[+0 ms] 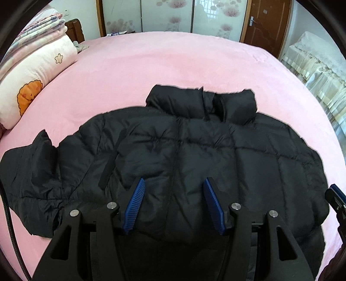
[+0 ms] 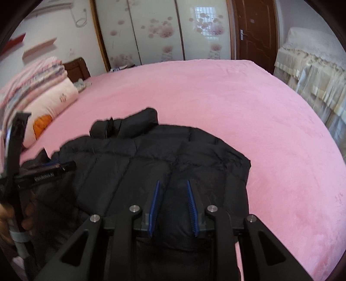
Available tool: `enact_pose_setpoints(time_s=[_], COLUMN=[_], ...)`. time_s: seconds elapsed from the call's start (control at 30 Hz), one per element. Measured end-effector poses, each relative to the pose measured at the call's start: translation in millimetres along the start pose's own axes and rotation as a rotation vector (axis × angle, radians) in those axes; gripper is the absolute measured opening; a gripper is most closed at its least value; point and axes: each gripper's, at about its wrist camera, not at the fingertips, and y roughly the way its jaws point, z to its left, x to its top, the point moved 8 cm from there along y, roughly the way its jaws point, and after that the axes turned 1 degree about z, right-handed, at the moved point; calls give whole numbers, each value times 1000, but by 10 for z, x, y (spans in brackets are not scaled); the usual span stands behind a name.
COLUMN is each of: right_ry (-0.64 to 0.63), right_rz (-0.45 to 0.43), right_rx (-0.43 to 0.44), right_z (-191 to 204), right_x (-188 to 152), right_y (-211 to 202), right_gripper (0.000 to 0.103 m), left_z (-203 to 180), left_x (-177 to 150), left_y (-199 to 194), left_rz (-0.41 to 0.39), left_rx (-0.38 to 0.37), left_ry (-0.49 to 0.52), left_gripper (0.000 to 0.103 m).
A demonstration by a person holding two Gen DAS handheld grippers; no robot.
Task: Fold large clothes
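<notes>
A black quilted puffer jacket [image 1: 194,151] lies spread flat on the pink bedspread [image 1: 162,62], near the bed's front edge, where both grippers hover. Its stand-up collar [image 1: 201,103] points toward the far edge of the bed and the wardrobe, so the body runs from the near edge toward the far one. One sleeve [image 1: 28,173] trails out toward the left edge of the bed, which makes the widest span of the garment run across the bed from left to right. In the right wrist view the opposite side of the jacket ends in a folded corner [image 2: 246,164] with bare pink cover beyond it.

The left gripper [image 1: 174,201] hangs over the lower middle of the jacket with its blue pads [image 1: 135,205] spread well apart; nothing sits between them and they do not press on the cloth. The right gripper [image 2: 173,207] is over the jacket's right half, its jaws set narrow but with a clear gap, gripping nothing.

Folded quilts and a pillow with an orange print [image 1: 32,86] are stacked along the bed's left edge, well clear of the sleeve. Beyond the far edge stand flowered wardrobe doors [image 1: 168,15] and a brown door [image 1: 266,21]; a draped piece of furniture [image 1: 313,69] stands off the right edge.
</notes>
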Motion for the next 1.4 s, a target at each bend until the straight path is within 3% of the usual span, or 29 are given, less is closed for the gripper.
enact_pose_setpoints(time_s=[0.2,0.33,0.77,0.9,1.07,1.2,1.4], right_ry=[67,134,112,124,133,110,73], right_rz=[72,91,115,132,109,75,79], right_rx=[-88,-79,-142,-149,-103,-78,-18], right_z=[-371,-544,-520,-442,-161,147,649], right_x=[-297,-442,-475,-437,-393,-396,-490], right_y=[188,202,196,106,-233,-541,-839], right_gripper=[24,24,27,27,27,27,27], left_z=[66,89,107,63,65,215,660], left_x=[-100,-133,-146,-103,-98,-156,-316], left_y=[135,182,144,-170,-753,-1236,-1760], left_rz=[7,15,-32,-83,-164,-229,-237], left_rx=[28,24,3,8,-58,-109,-158], left_ry=[24,22,-11,29,70,71,50], left_gripper=[56,57,59,59,59,60,62])
